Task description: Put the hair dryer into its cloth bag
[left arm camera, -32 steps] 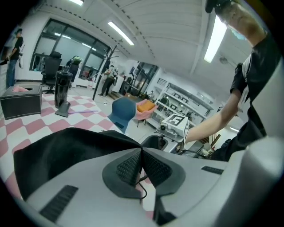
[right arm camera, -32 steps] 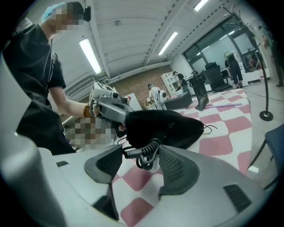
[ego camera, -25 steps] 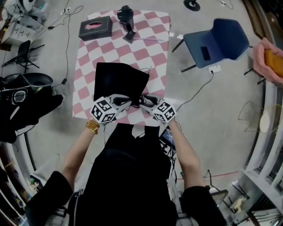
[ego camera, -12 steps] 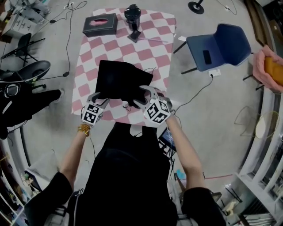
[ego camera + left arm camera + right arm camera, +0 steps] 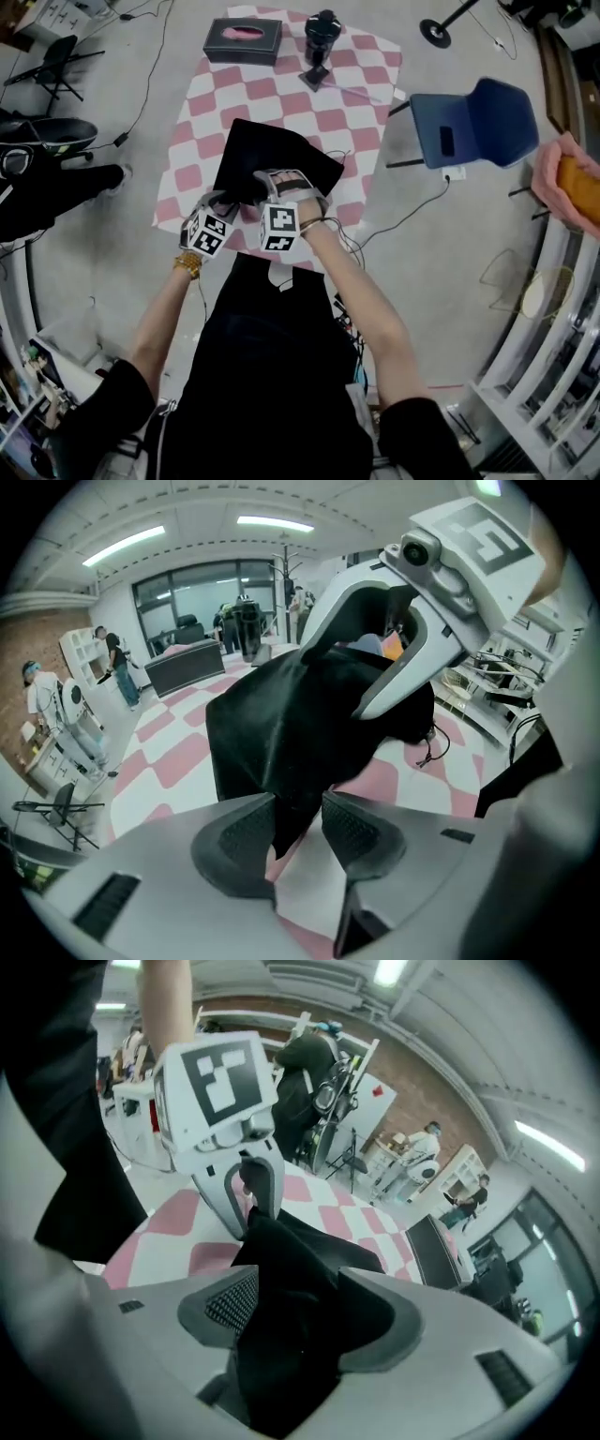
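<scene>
While the left gripper (image 5: 223, 199) has let go of the black cloth bag (image 5: 281, 155) and dropped onto its near corner, the right gripper (image 5: 278, 184) has swung across and rolled over, so it now hangs just beside its partner rather than well apart from it as a second ago. Both seem to be shifting their hold on the bag's near edge, probably to find and spread its mouth, so the packing itself has not begun. The hair dryer (image 5: 321, 37) stands upright on the checkered table (image 5: 202, 122), far beyond both grippers' tips and near a dark tissue box (image 5: 244, 41). The head view gives that layout but hides the jaws under the marker cubes. The left gripper view shows its jaws closing, with a thin corner of cloth dangling between pads that do not yet pinch it. The right gripper view shows its jaws opening, with a thick bunch of black cloth filling the gap and one ribbed pad bare. Neither gripper view shows the dryer.
</scene>
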### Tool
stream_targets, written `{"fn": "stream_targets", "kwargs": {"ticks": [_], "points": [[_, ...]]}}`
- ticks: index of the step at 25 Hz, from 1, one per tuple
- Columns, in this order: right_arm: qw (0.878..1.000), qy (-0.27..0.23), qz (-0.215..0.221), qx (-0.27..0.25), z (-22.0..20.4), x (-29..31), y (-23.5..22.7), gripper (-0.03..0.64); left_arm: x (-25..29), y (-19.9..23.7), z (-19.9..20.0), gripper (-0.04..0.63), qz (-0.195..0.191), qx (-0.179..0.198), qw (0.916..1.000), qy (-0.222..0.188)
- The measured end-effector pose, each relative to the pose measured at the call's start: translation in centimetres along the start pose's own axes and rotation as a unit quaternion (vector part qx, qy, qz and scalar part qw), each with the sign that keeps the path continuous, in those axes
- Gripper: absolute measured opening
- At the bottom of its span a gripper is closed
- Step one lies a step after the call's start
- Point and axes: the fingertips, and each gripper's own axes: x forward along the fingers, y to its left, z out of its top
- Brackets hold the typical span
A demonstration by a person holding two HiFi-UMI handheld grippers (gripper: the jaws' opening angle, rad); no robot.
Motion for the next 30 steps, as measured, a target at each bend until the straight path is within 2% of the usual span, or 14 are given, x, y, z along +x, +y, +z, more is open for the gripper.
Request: {"fn": "stream_targets", "kwargs": {"ticks": [2, 4, 6, 10, 15, 18, 21, 25, 27, 30], "points": [[0.999, 0.031, -0.009, -0.043, -0.1, 1.5, 0.2, 0.268, 0.0, -0.3, 0.0, 0.131, -0.004, -0.003, 1.0000, -0.005], [0.996, 0.052, -0.017, -0.065, -0.1, 2.5, 0.3, 0.268, -0.2, -0.6, 0.3, 0.087, -0.007, -0.011, 0.9997, -0.018], [0.996, 0.065, -0.021, -0.064, -0.1, 3.3, 0.4, 0.267, -0.6, -0.8, 0.5, 0.051, -0.007, -0.029, 0.9991, -0.030], [0.995, 0.065, -0.047, -0.060, 0.4, 3.9, 0.0, 0.267, -1.1, -0.7, 0.3, 0.026, -0.018, -0.062, 0.9971, -0.039], [0.991, 0.066, -0.113, -0.041, 0.6, 4.0, -0.5, 0.267, -1.0, -3.8, 1.6, 0.020, -0.068, -0.036, 0.9964, -0.037], [0.992, 0.062, -0.100, -0.037, 0.5, 4.1, -0.5, 0.265, -0.2, -4.1, 1.0, 0.021, -0.084, -0.055, 0.9947, -0.021], [0.994, 0.045, -0.087, -0.043, 0.4, 2.0, -1.2, 0.267, -1.1, -1.8, 1.1, 0.023, -0.052, -0.076, 0.9952, -0.033], [0.992, 0.066, -0.092, -0.060, -1.3, 1.3, -1.2, 0.267, -1.6, -0.5, 1.6, 0.025, -0.030, -0.036, 0.9983, -0.034], [0.991, 0.076, -0.091, -0.062, -1.5, 2.2, -0.9, 0.253, -0.5, -1.4, 1.1, 0.025, -0.042, -0.037, 0.9984, -0.013], [0.992, 0.082, -0.076, -0.058, -1.3, 2.1, -0.4, 0.182, 0.5, -3.8, 1.3, 0.025, -0.088, -0.060, 0.9943, 0.001]]}}
